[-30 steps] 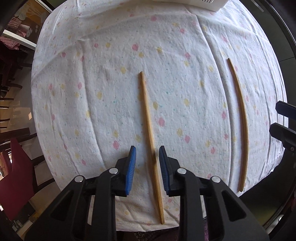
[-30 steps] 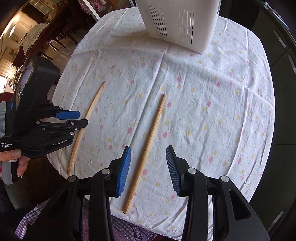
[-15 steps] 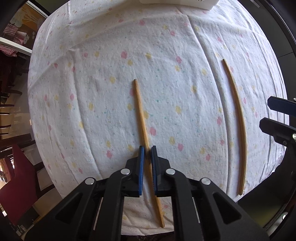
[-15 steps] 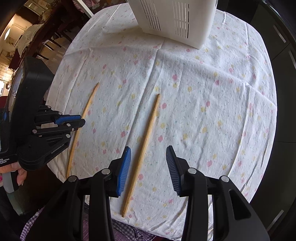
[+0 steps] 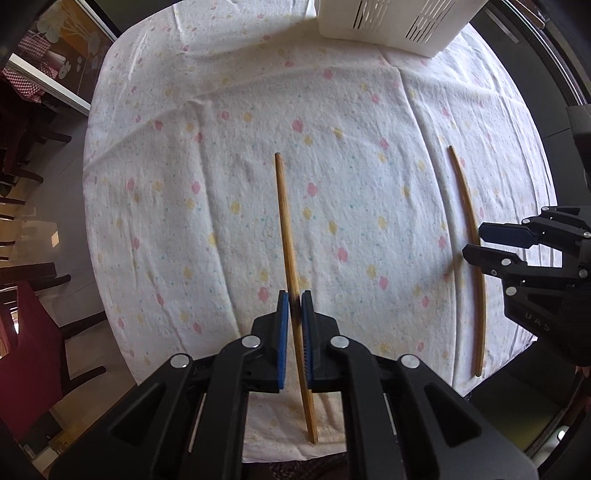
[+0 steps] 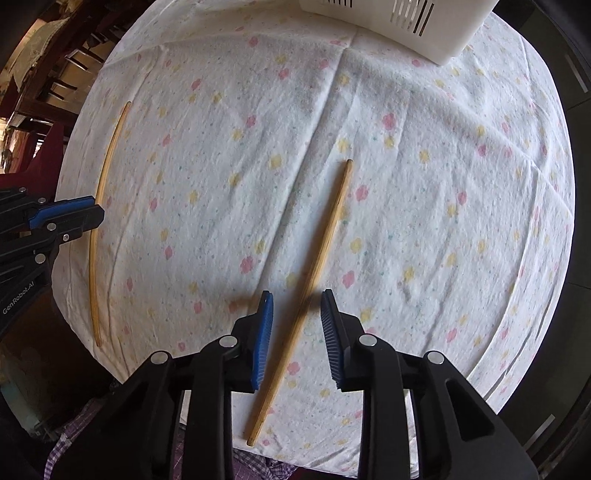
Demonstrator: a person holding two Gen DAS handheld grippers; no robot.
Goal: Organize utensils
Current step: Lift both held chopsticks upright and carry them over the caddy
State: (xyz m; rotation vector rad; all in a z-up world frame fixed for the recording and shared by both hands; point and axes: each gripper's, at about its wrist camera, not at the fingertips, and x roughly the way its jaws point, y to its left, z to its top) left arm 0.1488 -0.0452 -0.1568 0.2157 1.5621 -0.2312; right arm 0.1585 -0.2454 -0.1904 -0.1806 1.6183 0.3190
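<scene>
Wooden chopsticks: two. Left gripper (image 5: 294, 310) clamps one chopstick (image 5: 286, 229); right gripper (image 6: 296, 317) closing around second chopstick (image 6: 325, 243), untouched.

Two wooden chopsticks (image 5: 286, 229) (image 5: 469, 236), one white slotted basket (image 5: 388, 29), one floral tablecloth (image 5: 229, 155), two grippers (image 5: 294, 306) (image 6: 295, 314) were there.

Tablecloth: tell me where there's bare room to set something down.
Widest bare patch: tablecloth right of the right chopstick, below the white basket. Another strip lies between that and the left chopstick. Crowded at the near edge, around the left claw and right claw.
</scene>
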